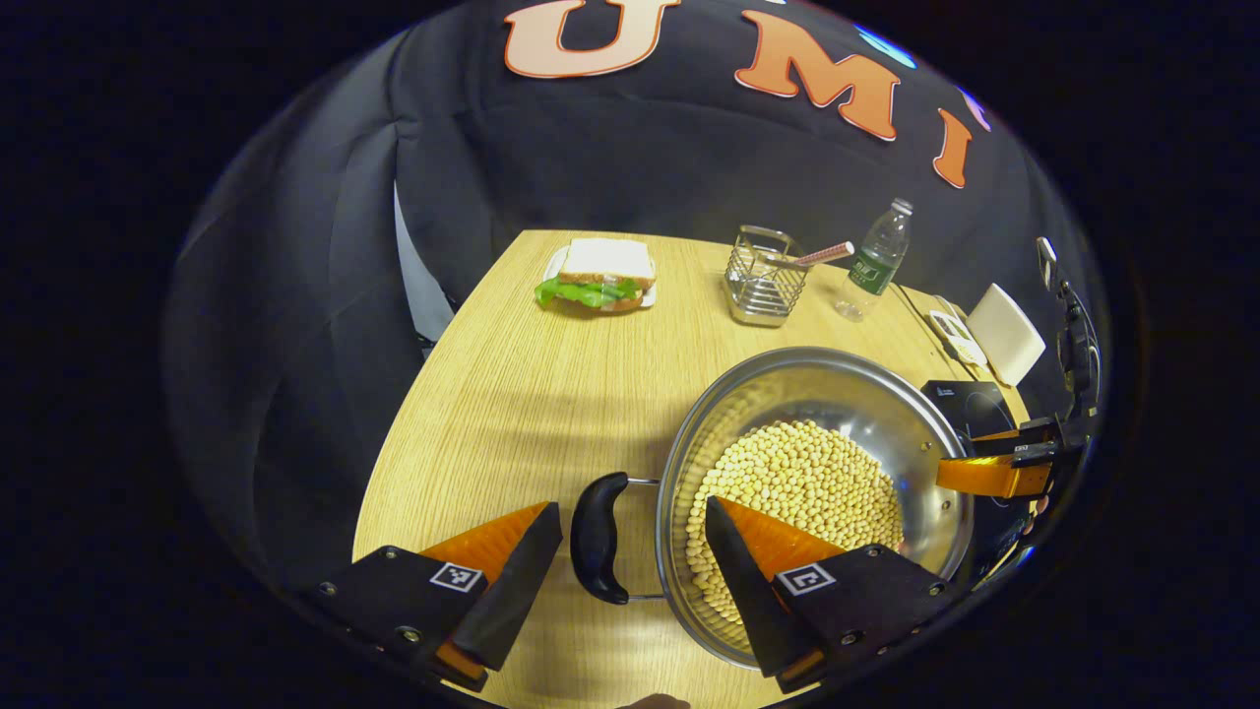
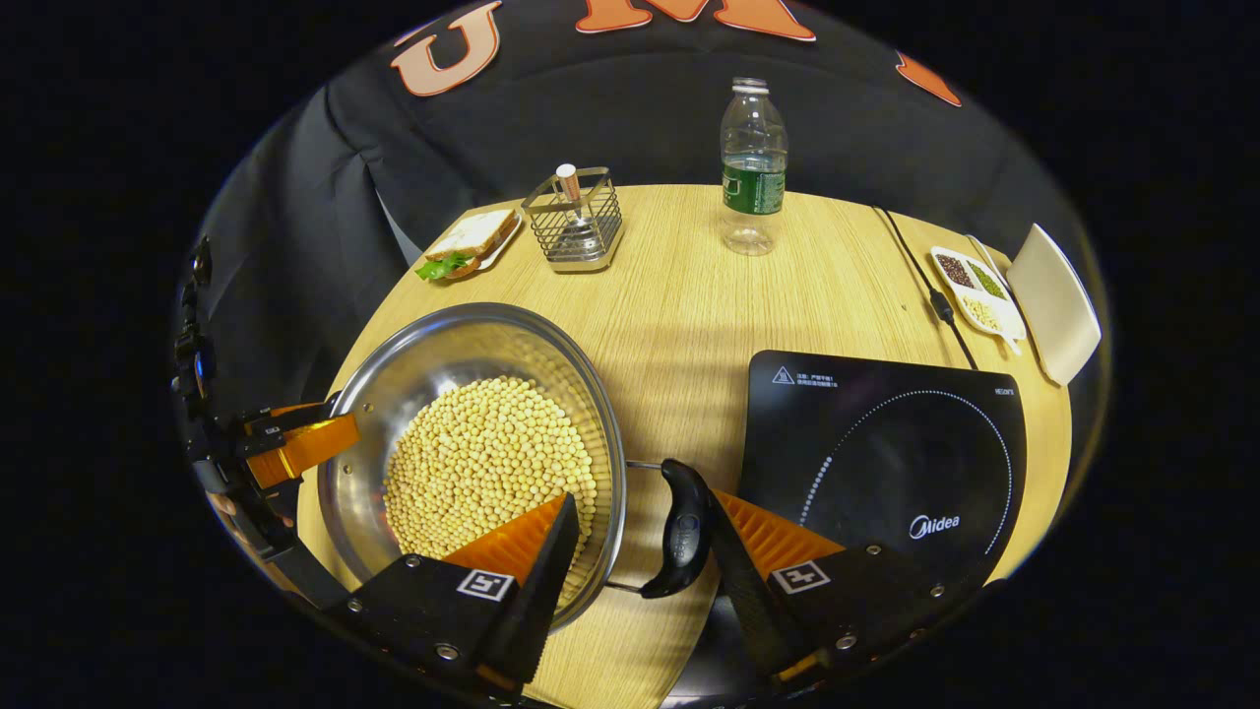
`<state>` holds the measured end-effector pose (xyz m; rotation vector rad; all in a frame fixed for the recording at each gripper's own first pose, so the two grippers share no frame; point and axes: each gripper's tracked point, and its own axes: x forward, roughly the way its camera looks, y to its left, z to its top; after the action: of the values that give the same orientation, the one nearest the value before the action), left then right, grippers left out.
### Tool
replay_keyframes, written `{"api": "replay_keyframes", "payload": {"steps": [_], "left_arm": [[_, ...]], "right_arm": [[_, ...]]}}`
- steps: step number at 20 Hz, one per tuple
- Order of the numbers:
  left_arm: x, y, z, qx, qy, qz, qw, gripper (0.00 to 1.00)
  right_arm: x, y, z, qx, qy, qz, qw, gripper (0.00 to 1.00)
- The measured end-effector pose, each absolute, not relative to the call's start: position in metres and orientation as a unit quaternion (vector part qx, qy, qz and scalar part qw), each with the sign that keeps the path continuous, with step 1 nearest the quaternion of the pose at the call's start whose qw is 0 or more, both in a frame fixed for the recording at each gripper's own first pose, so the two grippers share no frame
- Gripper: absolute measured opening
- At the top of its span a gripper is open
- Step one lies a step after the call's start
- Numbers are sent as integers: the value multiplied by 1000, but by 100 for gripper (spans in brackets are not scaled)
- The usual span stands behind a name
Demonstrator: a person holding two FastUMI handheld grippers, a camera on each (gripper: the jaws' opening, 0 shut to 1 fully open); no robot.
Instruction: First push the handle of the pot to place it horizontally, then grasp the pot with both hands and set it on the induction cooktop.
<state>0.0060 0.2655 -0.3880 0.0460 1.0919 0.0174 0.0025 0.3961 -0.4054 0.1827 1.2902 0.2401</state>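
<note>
1 pot [image 1: 837, 414] of beans on table [image 1: 512, 394], 2 handles. L gripper [image 1: 630, 551] spread wide astride one handle [image 1: 598, 537]; R gripper [image 2: 640, 537] likewise astride other [image 2: 681, 527]. R view adds 1 cooktop [image 2: 886, 453] beside pot.

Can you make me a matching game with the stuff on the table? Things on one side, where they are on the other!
Things:
1. beans
2. straw
3. sandwich
4. water bottle

Places:
A. on a small white plate
B. inside the pot
C. standing on the table, by the back edge
D. in the wire basket

Pairs: 1-B, 2-D, 3-A, 4-C
</note>
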Motion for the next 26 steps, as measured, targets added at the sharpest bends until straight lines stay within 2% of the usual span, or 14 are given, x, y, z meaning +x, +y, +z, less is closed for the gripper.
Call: {"api": "replay_keyframes", "payload": {"steps": [3,6,7,10,13,15,18,22,23,26], "left_arm": [[6,269,-398,24,525,14,850,93],[8,271,-401,38,520,18,853,92],[9,272,-403,43,519,20,853,93],[7,274,-405,40,517,30,854,91],[7,278,-411,30,508,45,859,70],[11,279,-408,34,499,53,864,66],[9,278,-404,43,491,68,867,64],[11,275,-393,52,477,74,874,64],[13,275,-388,54,469,74,878,64],[9,277,-385,58,451,72,888,63]], "right_arm": [[4,397,-417,68,607,105,785,80],[7,399,-425,73,609,97,784,71],[9,400,-428,70,607,98,785,63],[12,404,-434,64,605,100,787,67],[14,406,-436,73,605,104,786,67],[14,406,-435,78,603,107,787,65],[15,407,-434,76,603,114,786,57],[18,403,-433,76,595,120,791,54],[21,400,-429,75,588,118,797,51],[23,376,-403,76,564,110,815,54]]}}
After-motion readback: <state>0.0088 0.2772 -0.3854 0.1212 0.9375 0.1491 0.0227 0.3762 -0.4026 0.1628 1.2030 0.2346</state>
